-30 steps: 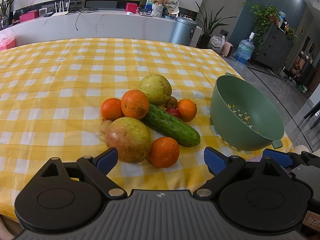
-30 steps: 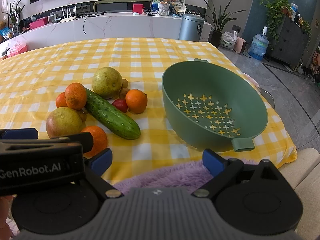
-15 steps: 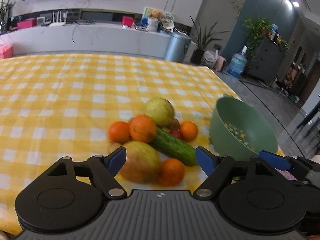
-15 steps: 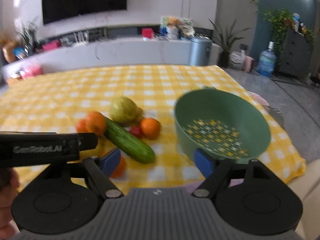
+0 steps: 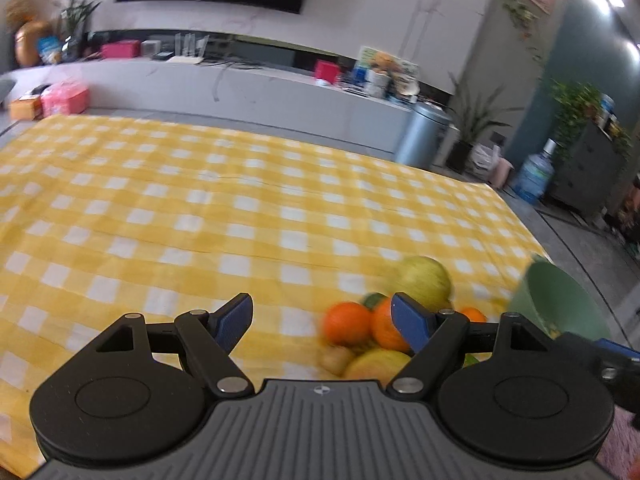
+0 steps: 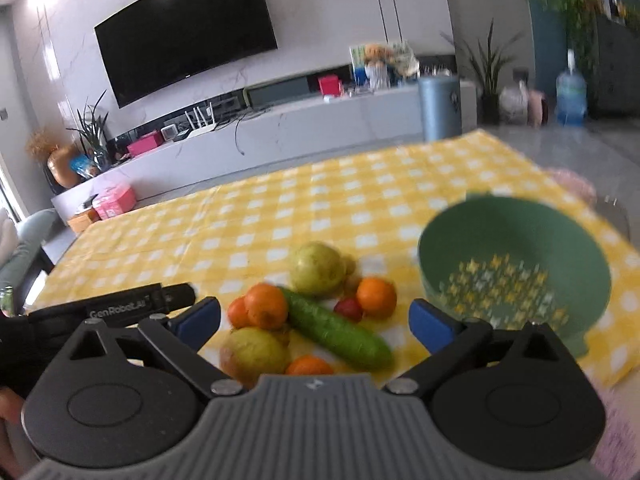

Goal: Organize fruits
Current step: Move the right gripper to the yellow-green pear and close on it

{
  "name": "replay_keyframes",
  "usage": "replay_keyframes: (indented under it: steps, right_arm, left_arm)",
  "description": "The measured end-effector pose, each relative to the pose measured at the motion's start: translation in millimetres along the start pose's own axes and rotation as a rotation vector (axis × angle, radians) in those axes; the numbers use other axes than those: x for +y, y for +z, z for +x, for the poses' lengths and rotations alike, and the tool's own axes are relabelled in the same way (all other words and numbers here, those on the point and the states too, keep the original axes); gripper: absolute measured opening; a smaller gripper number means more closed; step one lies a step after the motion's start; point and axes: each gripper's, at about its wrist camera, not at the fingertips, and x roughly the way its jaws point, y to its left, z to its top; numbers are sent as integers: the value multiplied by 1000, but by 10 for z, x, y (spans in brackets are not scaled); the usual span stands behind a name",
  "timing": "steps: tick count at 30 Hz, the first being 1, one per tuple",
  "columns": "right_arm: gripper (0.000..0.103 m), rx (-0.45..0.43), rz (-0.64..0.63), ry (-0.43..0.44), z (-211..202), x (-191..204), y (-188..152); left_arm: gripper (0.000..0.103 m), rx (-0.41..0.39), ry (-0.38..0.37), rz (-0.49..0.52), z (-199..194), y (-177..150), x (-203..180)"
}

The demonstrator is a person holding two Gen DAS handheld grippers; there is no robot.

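Observation:
A pile of fruit lies on the yellow checked tablecloth (image 6: pixel 280 216): two green-yellow pears (image 6: pixel 318 268) (image 6: pixel 254 354), several oranges (image 6: pixel 266 306), a small red fruit (image 6: pixel 348 309) and a cucumber (image 6: pixel 340 334). A green colander bowl (image 6: pixel 516 264) stands to the right of the pile. My right gripper (image 6: pixel 314 320) is open and empty, raised above the near side of the pile. My left gripper (image 5: pixel 322 320) is open and empty, left of the pile; oranges (image 5: pixel 346 322) and a pear (image 5: pixel 424 280) show by its right finger. The bowl (image 5: pixel 560 304) shows at the right edge.
The table's far half is bare cloth (image 5: pixel 200 200). Behind it are a white TV bench (image 6: pixel 320 116), a grey bin (image 6: pixel 438 108) and plants. The left gripper's body (image 6: pixel 120 308) shows at the left of the right wrist view.
Both grippers have risen and tilted up, so the room shows more. The left gripper has swung left, putting the fruit at its right. Both stay open.

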Motion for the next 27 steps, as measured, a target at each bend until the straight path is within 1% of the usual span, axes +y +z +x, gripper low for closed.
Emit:
replay_keyframes:
  steps: [3, 5, 6, 8, 10, 12, 15, 17, 18, 22, 27]
  right_arm:
    - [96, 19, 18, 32, 57, 15, 83]
    - [93, 50, 40, 47, 153, 21, 145]
    - [91, 65, 49, 47, 185, 9, 170]
    - [83, 92, 77, 43, 322, 11, 264]
    - [82, 120, 100, 48, 471, 30, 386]
    - [82, 179, 96, 61, 689, 71, 526]
    - [81, 265, 120, 14, 1076, 90, 692]
    - [75, 296, 175, -33, 1312, 68, 732]
    - [75, 312, 184, -47, 1428, 73, 736]
    - [74, 354, 179, -66, 1735, 72, 761]
    - [75, 415, 155, -72, 1985, 65, 712]
  left_arm:
    - [92, 16, 22, -53, 65, 35, 147]
    - [92, 36, 24, -89, 104, 32, 215]
    - [92, 41, 19, -97, 110, 22, 237]
    - [92, 62, 1, -107, 154, -4, 259]
    - [92, 84, -11, -110, 183, -25, 270]
    - [92, 113, -27, -114, 228, -58, 263]
    - [92, 124, -43, -113, 245, -79, 254]
    - [92, 127, -44, -116, 255, -84, 258]
    - [92, 132, -47, -121, 263, -90, 267]
    - [92, 155, -60, -131, 306, -109, 286]
    - [92, 174, -63, -155, 347, -115, 318]
